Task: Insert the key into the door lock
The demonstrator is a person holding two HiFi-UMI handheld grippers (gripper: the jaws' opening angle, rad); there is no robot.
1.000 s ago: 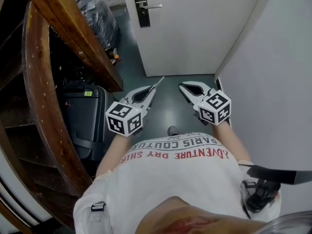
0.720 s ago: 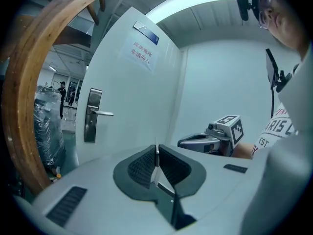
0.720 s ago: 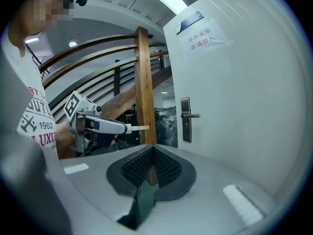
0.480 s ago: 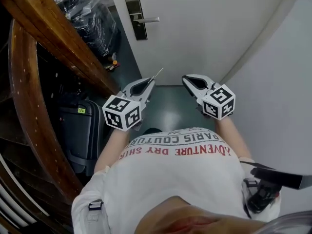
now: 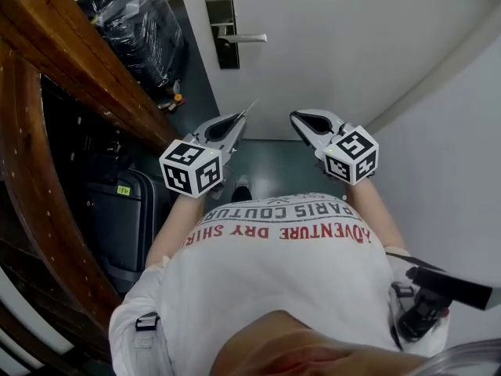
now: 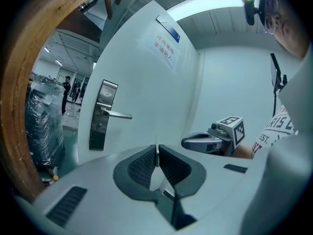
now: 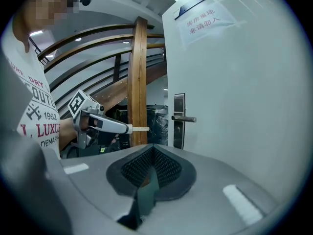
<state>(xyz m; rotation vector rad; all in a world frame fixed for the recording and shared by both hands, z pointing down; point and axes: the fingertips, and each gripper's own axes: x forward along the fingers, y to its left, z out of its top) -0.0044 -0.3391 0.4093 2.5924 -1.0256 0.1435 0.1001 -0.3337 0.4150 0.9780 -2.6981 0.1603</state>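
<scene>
left gripper [image 5: 235, 122]: closed on the key [image 5: 249, 108]
right gripper [image 5: 297, 118]: closed, empty
lock plate [image 5: 222, 30]: 11 o'clock from key, well apart

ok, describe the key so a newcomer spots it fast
Face the white door with its steel handle. Two grippers point toward it. The key is the thin sliver jutting from the left gripper; the right gripper holds nothing.

A thin silvery key [image 5: 249, 108] juts forward from the left gripper [image 5: 237, 120], pinched in its jaws, well apart from the dark rectangular lock plate [image 5: 221, 30] with its lever handle.
</scene>
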